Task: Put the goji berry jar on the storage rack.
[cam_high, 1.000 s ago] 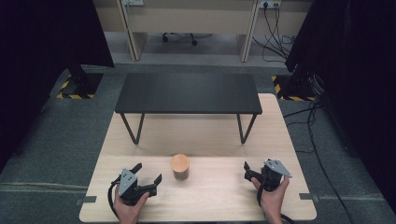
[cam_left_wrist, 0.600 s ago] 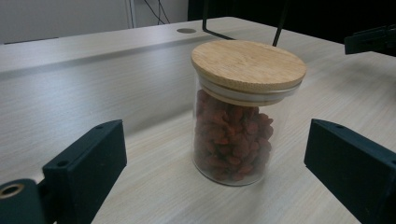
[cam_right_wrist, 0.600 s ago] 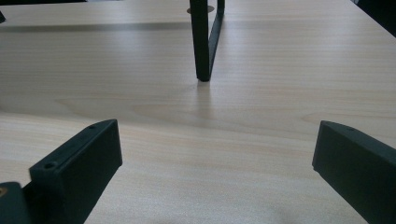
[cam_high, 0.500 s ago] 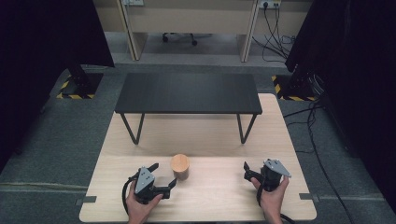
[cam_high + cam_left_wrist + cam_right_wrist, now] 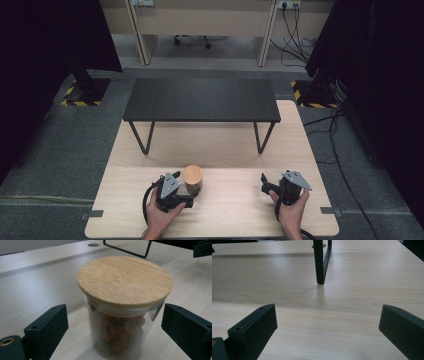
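**Left claw closes in around the jar; right claw waits open**

One light wooden worktop (image 5: pixel 220 145) carries everything. On its far half, toward 12 o'clock, stands one black bench (image 5: pixel 200 99) on thin metal legs, with bare wood under it and a broad bare strip of worktop between the bench legs and the near edge. The ground from the centre out to 3 o'clock is open, and so is the strip at 9 o'clock beside the left hand; grey carpet borders the worktop on both sides.

One glass jar (image 5: pixel 192 181) with a round bamboo lid (image 5: pixel 124 280) stands upright at about 6 o'clock, a little left of centre, well in from the near edge. It holds reddish-brown pieces.

There are two claws. The left claw (image 5: pixel 189 192) has slid in from 8 o'clock, where it sat a second ago well apart from the jar, and now has the jar between its jaws. In the left gripper view the jaws stand either side of the glass with a gap on each side, not pressing; they have just been closing a little. The right claw (image 5: pixel 264 184) sits at 4 o'clock where it was before, jaws spread wide over bare wood, one bench leg (image 5: pixel 320 262) ahead of it.
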Demonstrator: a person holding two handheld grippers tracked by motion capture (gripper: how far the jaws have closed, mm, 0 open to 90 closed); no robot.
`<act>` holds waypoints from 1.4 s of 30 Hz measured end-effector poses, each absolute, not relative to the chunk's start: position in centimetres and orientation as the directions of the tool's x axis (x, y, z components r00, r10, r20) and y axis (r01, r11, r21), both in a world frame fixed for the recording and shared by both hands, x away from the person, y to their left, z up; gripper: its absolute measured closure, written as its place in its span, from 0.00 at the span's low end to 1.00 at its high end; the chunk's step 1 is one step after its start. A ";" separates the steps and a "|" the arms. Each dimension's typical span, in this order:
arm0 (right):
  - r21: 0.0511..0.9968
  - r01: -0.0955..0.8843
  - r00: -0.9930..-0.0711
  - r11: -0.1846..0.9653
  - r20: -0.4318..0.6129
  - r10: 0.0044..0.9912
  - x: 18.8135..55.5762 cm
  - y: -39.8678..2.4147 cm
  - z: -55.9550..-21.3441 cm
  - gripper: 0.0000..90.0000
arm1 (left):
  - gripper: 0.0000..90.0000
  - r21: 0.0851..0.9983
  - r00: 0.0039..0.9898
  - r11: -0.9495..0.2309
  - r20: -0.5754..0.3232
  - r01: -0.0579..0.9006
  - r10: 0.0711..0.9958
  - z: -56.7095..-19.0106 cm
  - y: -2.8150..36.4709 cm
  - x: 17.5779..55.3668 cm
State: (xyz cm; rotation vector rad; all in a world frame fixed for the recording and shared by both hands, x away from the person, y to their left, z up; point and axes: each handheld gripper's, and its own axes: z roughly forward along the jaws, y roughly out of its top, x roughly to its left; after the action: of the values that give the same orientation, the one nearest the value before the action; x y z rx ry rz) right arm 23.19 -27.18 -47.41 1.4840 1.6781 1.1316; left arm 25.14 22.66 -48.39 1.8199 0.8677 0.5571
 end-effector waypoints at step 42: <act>0.900 0.435 -0.171 0.012 0.070 0.983 22.9 -26.9 -47.5 0.03 | 0.28 0.966 0.524 -0.122 -0.017 0.229 0.851 -43.9 23.1 23.0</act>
State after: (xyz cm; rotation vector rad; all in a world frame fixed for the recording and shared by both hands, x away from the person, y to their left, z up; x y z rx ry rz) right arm 22.92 -26.89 -47.54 1.4671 1.6682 1.1227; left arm 22.99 23.07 -43.89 1.6440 0.9329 0.6931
